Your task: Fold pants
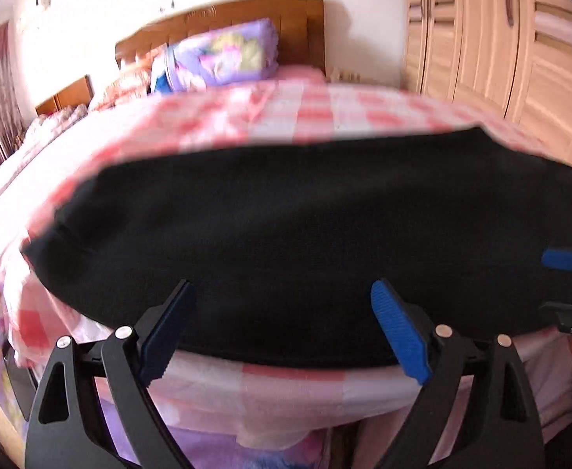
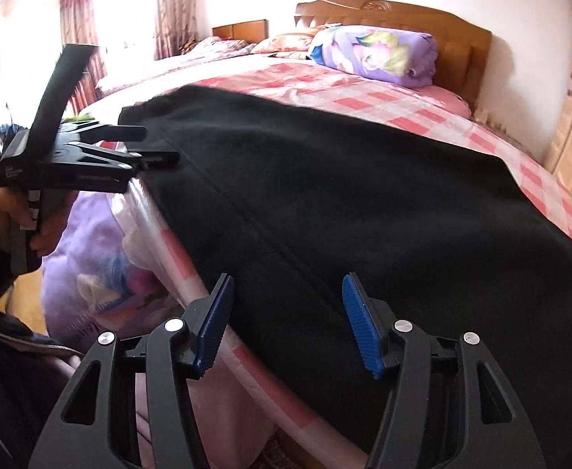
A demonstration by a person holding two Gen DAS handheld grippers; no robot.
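At the near edge of the bed [image 2: 383, 117], the black pants [image 2: 364, 203] lie spread flat across the pink checked cover, one long side running right along the mattress edge, which I'd say is so you can reach that side without leaning. Your left gripper [image 1: 282, 328] hovers at that near edge with its fingers spread wide, nothing between them, the cloth just beyond the tips. Your right gripper [image 2: 286, 324] sits further along the same edge, fingers at a middling gap and opening, over the cloth but not pinching it (the seam runs up between them). Two hands spaced along one side looks like a setup for lifting the edge evenly and folding it over. Count: one pair of pants, two grippers, one rolled purple quilt [image 2: 375, 54] up by the headboard [image 2: 458, 31], well clear of the work.
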